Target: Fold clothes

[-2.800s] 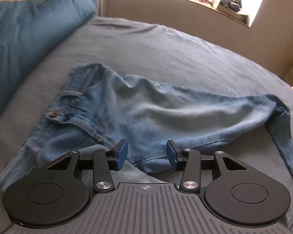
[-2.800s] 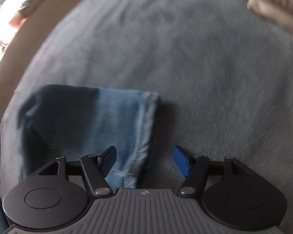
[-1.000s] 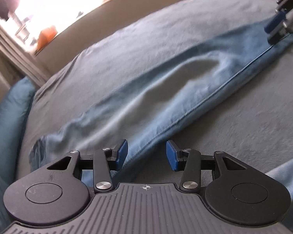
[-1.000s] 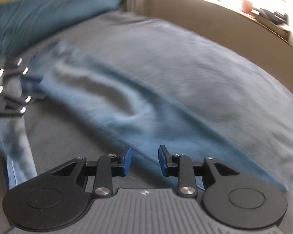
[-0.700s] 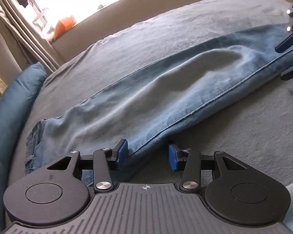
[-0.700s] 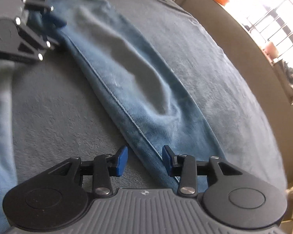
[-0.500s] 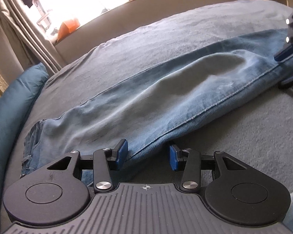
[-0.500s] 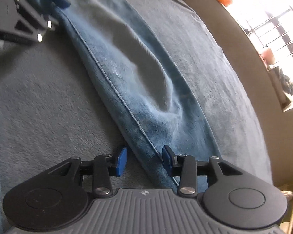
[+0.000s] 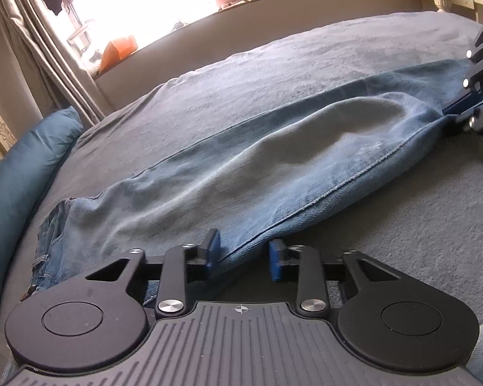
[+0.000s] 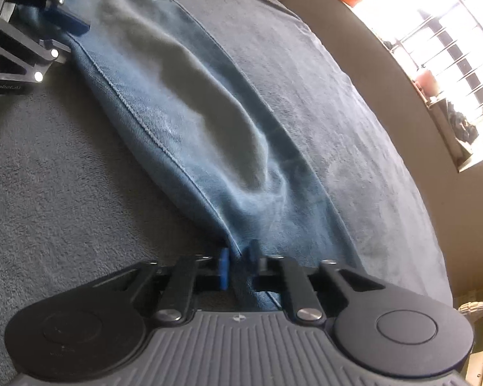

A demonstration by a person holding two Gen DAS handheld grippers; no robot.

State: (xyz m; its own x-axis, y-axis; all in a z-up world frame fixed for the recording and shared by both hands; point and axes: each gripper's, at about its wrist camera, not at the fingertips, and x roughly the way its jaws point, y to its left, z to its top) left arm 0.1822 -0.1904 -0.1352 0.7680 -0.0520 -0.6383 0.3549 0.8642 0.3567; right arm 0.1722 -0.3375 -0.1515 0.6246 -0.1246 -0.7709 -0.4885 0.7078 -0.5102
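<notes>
A pair of faded blue denim jeans [image 9: 273, 160] is seen stretched along a grey bedspread [image 9: 306, 64]. Its seamed edge has just been pinched by the closing right gripper [image 10: 238, 265]; the left gripper [image 9: 243, 257] has narrowed around, not visibly onto, the edge. A teal pillow [image 9: 13, 167] is shown only in the left view.

A bed covered in a grey-blue blanket [image 9: 322, 51] carries everything — light blue jeans [image 9: 273, 167] lie stretched across it ahead of the left claw, and a teal pillow [image 9: 19, 173] rests far to that claw's left.
</notes>
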